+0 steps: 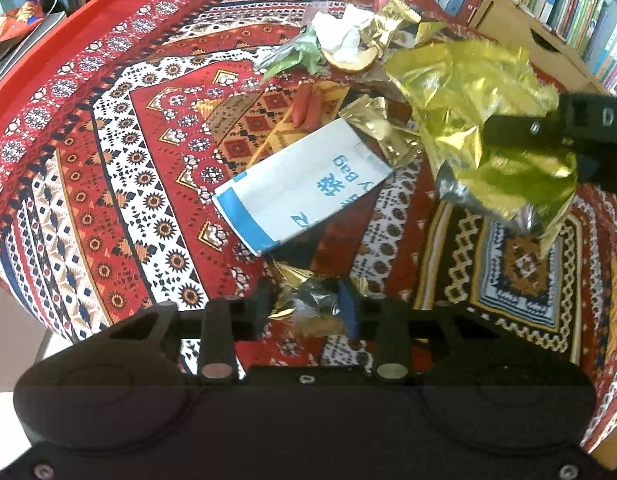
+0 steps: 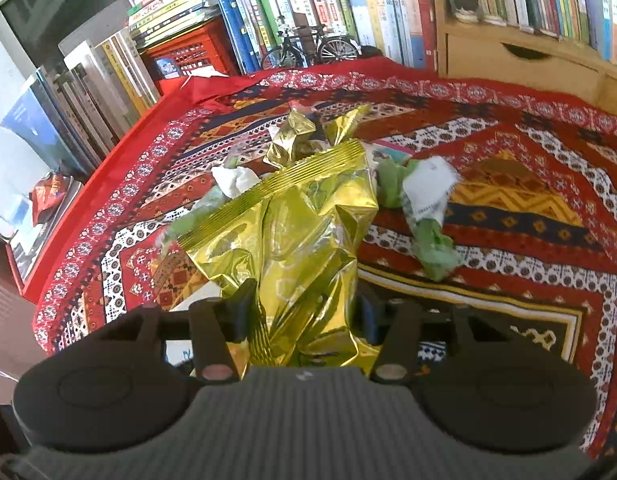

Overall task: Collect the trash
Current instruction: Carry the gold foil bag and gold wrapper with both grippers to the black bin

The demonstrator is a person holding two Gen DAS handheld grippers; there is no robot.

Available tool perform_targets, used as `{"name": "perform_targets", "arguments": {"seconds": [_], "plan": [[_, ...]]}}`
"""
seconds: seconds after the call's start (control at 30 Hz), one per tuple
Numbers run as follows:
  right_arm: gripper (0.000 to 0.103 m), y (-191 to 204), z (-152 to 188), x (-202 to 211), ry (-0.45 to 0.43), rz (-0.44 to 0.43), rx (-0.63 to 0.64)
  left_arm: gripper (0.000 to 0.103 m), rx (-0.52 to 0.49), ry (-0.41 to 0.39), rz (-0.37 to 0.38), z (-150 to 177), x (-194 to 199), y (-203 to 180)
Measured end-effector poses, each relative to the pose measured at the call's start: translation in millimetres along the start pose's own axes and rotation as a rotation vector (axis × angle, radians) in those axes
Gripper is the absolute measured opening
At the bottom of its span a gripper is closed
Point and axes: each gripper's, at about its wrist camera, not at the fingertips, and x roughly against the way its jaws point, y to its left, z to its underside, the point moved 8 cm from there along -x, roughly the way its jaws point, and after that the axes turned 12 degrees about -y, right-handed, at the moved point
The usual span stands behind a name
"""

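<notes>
A large gold bag (image 2: 304,240) is pinched between the closed fingers of the right gripper (image 2: 304,316) and held above the tablecloth (image 2: 508,184), beside the white bag (image 1: 304,192). A small crumpled foil wrapper (image 1: 312,304) is clamped by the left gripper (image 1: 308,308), just in front of the white bag. More wrappers (image 1: 384,24) and a tissue (image 1: 340,36) are scattered behind the white bag.

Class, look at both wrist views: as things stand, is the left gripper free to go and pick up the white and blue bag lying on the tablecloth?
Probably not yet. The left gripper is shut on a small gold wrapper, so its jaws are occupied. The white and blue bag lies flat just ahead with nothing on top of it, so the path itself looks free once the gripper is emptied.
</notes>
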Motion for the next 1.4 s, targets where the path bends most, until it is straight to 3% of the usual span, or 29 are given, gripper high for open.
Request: {"name": "perform_targets", "arguments": {"seconds": [0.1, 0.37, 0.63, 1.1, 1.4], "plan": [[0.055, -2, 2, 3, -0.002, -0.016, -0.002, 0.024, 0.01, -0.02, 0.012, 0, 10, -4], [0.055, -7, 5, 25, -0.043, -0.005, -0.039, 0.023, -0.029, -0.072, 0.038, -7, 31, -12], [0.055, 3, 31, 56, -0.059, 0.045, -0.083, 0.023, -0.071, -0.134, 0.078, 0, 66, 2], [0.055, 55, 110, 112, -0.014, 0.047, -0.014, 0.023, -0.026, -0.121, 0.078, 79, 120, 64], [0.055, 93, 178, 129, 0.061, 0.004, 0.091, 0.024, -0.004, -0.074, 0.05, 138, 130, 100]]}}
